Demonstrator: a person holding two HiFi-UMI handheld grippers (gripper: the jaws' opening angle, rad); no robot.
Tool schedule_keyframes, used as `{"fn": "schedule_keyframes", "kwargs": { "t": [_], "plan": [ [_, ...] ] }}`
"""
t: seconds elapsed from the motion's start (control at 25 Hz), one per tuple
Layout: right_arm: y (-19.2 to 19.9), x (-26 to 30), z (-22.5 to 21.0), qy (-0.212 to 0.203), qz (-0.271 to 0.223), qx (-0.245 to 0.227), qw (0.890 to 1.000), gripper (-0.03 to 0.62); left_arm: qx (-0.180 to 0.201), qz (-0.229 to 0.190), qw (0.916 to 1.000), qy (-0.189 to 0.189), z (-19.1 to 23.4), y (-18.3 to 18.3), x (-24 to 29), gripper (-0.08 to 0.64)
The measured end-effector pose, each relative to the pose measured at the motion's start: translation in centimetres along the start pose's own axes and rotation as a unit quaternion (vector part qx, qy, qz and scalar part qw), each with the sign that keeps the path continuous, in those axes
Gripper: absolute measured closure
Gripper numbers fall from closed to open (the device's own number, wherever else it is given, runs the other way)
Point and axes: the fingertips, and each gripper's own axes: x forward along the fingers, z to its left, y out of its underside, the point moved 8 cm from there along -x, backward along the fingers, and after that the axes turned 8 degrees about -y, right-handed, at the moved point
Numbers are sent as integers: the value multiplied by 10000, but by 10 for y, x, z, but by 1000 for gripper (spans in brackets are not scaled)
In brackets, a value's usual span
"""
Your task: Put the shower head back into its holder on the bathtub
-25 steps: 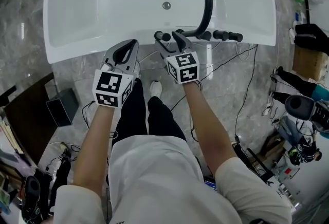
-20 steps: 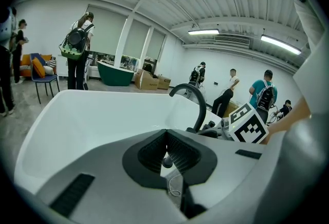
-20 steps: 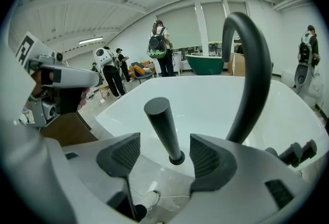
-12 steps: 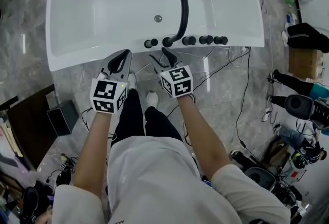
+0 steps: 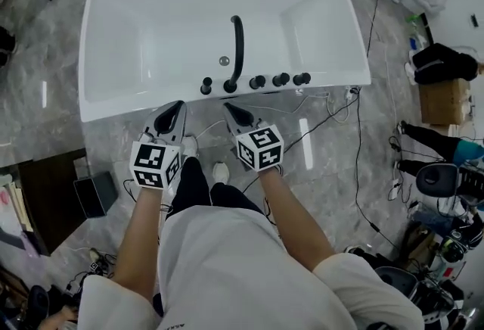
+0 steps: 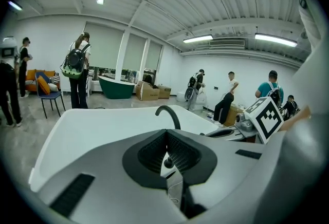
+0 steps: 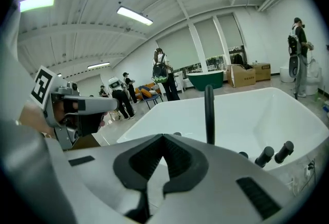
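The short black shower head [image 5: 206, 85] stands upright on the white bathtub's [image 5: 121, 105] near rim, at 9 o'clock of the arched spout [image 5: 237, 48], while the left gripper [image 5: 175, 106] sits closed and empty and the right gripper [image 5: 229, 107] has just been closing on nothing.

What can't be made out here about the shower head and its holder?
- Head view: the black fittings on the bathtub rim are too small to tell the shower head from the knobs, or whether it is seated.
- Left gripper view: the left gripper body hides most of the rim; only the spout shows clearly.
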Motion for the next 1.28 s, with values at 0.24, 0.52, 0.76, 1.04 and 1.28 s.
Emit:
{"fn": "schedule_keyframes", "kwargs": {
  "t": [0.24,0.52,0.76,1.04,1.28],
  "plan": [
    [-19,-57,14,-272,-424,-105,9987,575,129,-360,9991,-188,-30,-25,-38,549],
    [-29,-102,28,-409,-687,-250,9965,575,253,-678,9968,-346,-52,-42,-78,549],
    [-37,-121,44,-322,-920,-358,9946,575,333,-916,9945,-372,-53,-55,-105,549],
    [-52,-147,71,-215,-1092,-677,9915,575,436,-1151,9921,-257,-42,-64,-133,549],
    [-62,-162,97,97,-1342,-700,9884,575,534,-1220,9911,-57,-24,-68,-152,549]
  ]
}}
